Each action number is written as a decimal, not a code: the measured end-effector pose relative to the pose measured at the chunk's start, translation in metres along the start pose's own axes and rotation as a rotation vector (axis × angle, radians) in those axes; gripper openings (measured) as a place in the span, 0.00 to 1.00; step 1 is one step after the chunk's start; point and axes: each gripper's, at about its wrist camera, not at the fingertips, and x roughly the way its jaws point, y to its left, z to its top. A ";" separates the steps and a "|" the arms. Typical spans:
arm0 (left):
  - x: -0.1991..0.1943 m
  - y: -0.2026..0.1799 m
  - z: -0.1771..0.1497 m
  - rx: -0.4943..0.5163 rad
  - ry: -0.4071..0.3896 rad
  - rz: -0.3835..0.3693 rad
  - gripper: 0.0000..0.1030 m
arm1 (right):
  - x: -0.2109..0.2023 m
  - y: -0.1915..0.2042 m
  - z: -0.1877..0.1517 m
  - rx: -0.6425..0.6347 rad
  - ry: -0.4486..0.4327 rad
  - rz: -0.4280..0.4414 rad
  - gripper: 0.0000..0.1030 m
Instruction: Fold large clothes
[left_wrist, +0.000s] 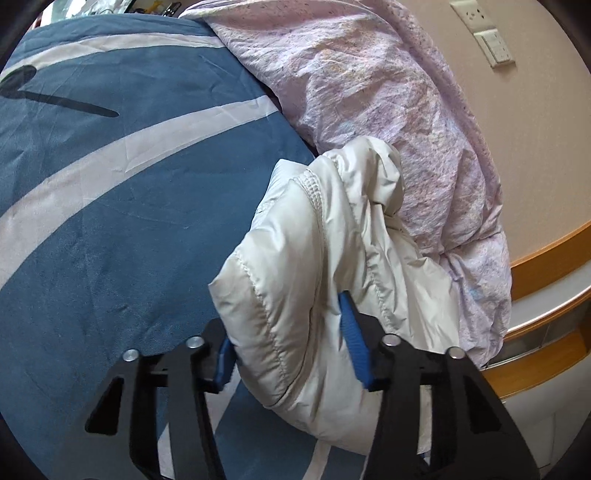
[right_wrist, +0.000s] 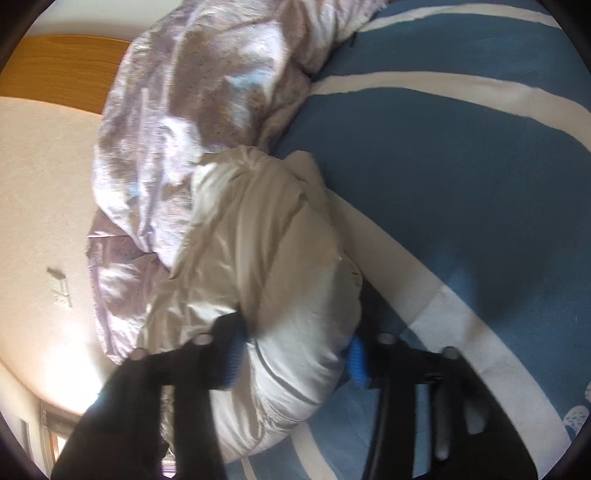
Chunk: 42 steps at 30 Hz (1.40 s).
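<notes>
1. Left gripper (left_wrist: 291, 343) clamped on a padded fold of the cream jacket (left_wrist: 332, 236).
2. Right gripper (right_wrist: 295, 350) likewise pinching the jacket's bulk.
3. Jacket bunched on the blue-striped bed (left_wrist: 110, 184), touching the lilac duvet (left_wrist: 369, 92).

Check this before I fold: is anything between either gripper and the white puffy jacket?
Nothing visible. The white puffy jacket already sits between the jaws of the left gripper and the right gripper, pads pressing its padding. The crumpled pink quilt lies against its far side, on the blue bedsheet.
</notes>
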 end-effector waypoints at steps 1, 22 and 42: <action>-0.002 -0.001 0.001 -0.004 -0.006 -0.018 0.31 | -0.002 0.003 -0.001 -0.011 -0.006 0.009 0.30; -0.119 0.015 0.010 0.067 -0.142 -0.139 0.17 | -0.078 0.071 -0.062 -0.274 0.053 0.196 0.23; -0.154 0.070 -0.026 0.075 -0.144 -0.024 0.43 | -0.109 0.044 -0.115 -0.438 0.058 -0.070 0.46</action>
